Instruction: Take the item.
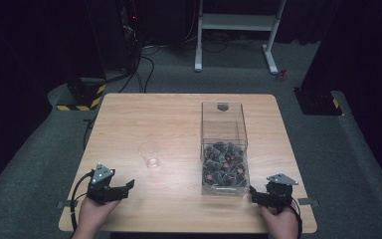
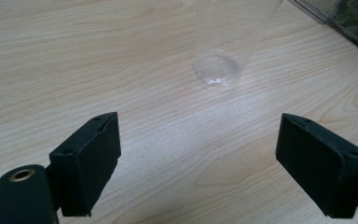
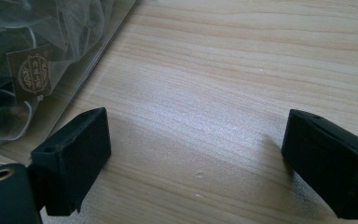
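Two containers sit on the surface (image 1: 179,119): an empty cup (image 1: 149,154) mid-left, and a clear box (image 1: 224,149) of dark wrapped packets toward the right edge. Both tools, left tool (image 1: 122,188) and right tool (image 1: 255,195), rest open at the near corners.

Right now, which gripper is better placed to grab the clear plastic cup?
Left. The left gripper sits open on the clear plastic cup's side, cup straight ahead in its view. The right gripper, also open, has the clear box of wrapped items in between.

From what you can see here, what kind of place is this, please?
Probably a lab or studio set up for recording: a lone wooden table on grey carpet, black curtains around it, cables on the floor, and a white equipment stand behind.
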{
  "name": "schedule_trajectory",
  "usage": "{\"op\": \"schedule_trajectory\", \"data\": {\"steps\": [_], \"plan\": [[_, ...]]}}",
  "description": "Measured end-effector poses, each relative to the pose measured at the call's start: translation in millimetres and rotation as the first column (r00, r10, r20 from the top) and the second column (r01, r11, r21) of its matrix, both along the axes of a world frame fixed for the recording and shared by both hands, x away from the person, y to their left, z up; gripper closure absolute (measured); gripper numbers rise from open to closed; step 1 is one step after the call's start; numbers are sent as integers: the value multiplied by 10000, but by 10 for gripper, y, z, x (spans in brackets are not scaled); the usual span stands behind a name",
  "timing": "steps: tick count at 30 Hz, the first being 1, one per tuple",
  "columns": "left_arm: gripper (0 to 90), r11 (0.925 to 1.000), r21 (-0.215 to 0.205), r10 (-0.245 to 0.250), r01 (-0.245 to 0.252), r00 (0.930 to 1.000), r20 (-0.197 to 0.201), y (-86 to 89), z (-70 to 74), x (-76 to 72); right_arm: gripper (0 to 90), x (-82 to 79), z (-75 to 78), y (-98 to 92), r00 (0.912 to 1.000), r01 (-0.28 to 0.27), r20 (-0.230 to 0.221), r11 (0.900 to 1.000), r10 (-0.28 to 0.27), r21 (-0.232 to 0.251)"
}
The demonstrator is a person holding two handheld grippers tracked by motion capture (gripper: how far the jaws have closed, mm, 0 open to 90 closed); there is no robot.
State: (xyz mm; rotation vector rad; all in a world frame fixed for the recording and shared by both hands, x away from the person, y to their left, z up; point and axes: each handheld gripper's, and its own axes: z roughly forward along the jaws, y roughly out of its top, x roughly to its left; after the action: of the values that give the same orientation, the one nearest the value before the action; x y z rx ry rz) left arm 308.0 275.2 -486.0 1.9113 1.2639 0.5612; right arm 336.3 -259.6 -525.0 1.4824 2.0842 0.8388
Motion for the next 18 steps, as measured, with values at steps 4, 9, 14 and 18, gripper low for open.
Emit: {"op": "schedule_trajectory", "data": {"steps": [4,9,14,18], "plan": [[144,9999,-96,-116,117,9999,33,-54,31,34,77,0,0,0,10000,2,-1,10000,-2,1],[144,9995,-223,-219,221,9997,128,-118,73,45,77,0,0,0,10000,1,2,10000,-1,0],[145,9992,-192,-339,342,9993,142,-169,90,42,77,0,0,0,10000,2,2,10000,-2,-1],[146,9987,-141,-480,481,9988,71,-238,88,58,77,0,0,2,10000,24,-5,10000,-24,21]]}}
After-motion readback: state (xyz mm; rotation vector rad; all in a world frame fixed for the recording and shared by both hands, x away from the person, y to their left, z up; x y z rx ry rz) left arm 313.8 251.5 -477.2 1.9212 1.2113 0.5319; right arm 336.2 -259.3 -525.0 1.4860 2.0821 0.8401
